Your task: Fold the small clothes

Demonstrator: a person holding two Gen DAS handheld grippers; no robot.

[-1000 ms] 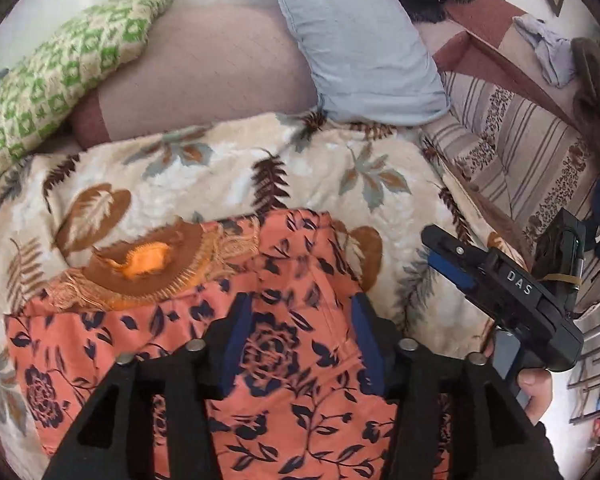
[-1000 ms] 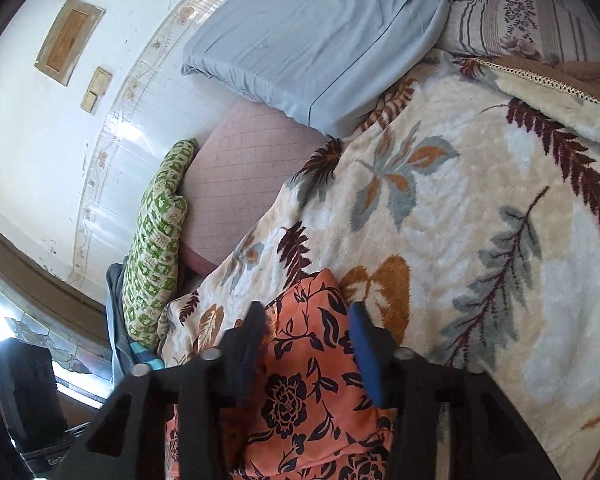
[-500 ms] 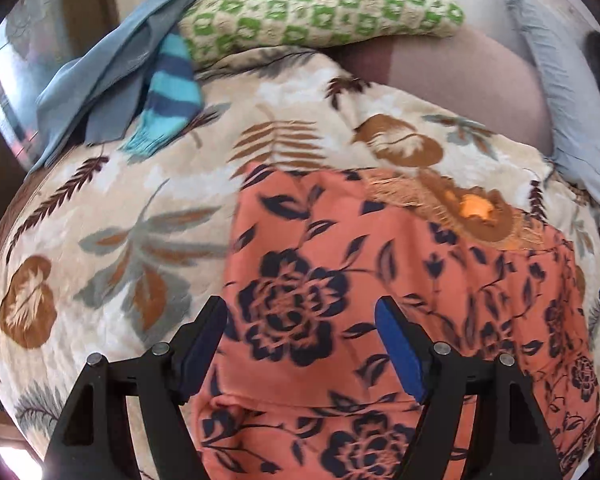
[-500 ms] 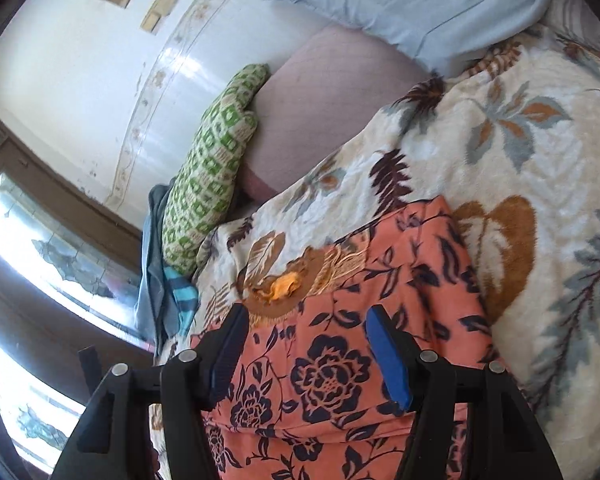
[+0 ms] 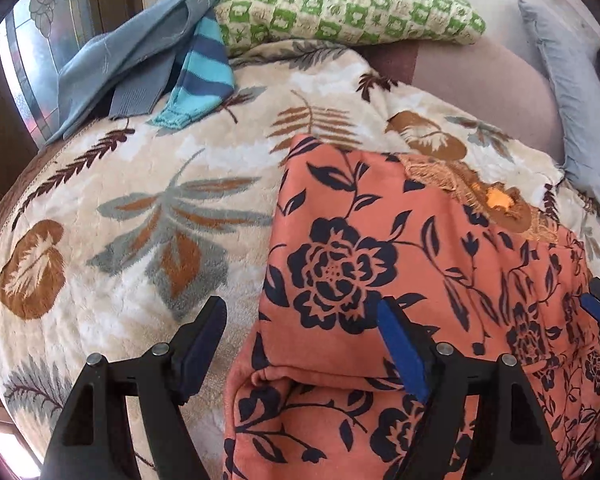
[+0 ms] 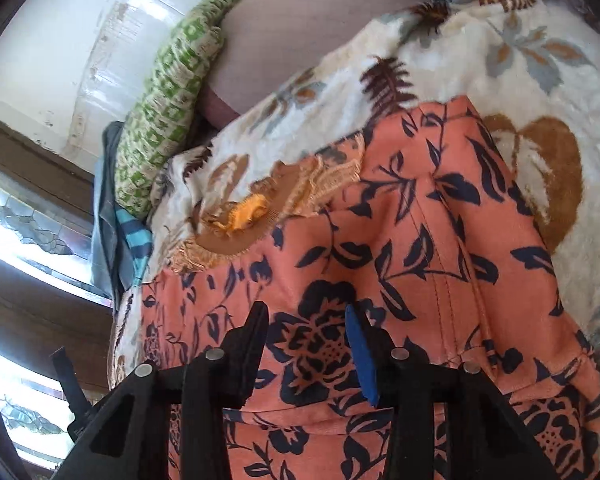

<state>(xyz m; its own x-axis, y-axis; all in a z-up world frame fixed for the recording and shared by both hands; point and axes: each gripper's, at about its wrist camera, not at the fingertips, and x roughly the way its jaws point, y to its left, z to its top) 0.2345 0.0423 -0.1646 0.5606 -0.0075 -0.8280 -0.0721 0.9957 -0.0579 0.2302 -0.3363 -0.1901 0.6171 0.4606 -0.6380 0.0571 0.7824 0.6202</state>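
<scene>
My left gripper [image 5: 300, 344] stands spread wide astride the near left edge of the orange floral garment [image 5: 400, 280], its jaws having just opened; my right gripper [image 6: 308, 344] has just been narrowing over the cloth, pads not yet pinching it. The garment lies flat on the leaf-patterned blanket [image 5: 140, 208], its long axis running from me toward its brown neckline [image 5: 492, 204] at the far end. I can read no label or writing on it.

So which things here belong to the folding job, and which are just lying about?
Part of the job:
- orange garment with dark floral print, spread on the leaf-patterned fleece blanket
- left gripper, jaws wide
- right gripper, jaws closing over the cloth

Lying about:
- green checked cushion
- grey-blue clothes with a striped turquoise piece
- pink pillow
</scene>
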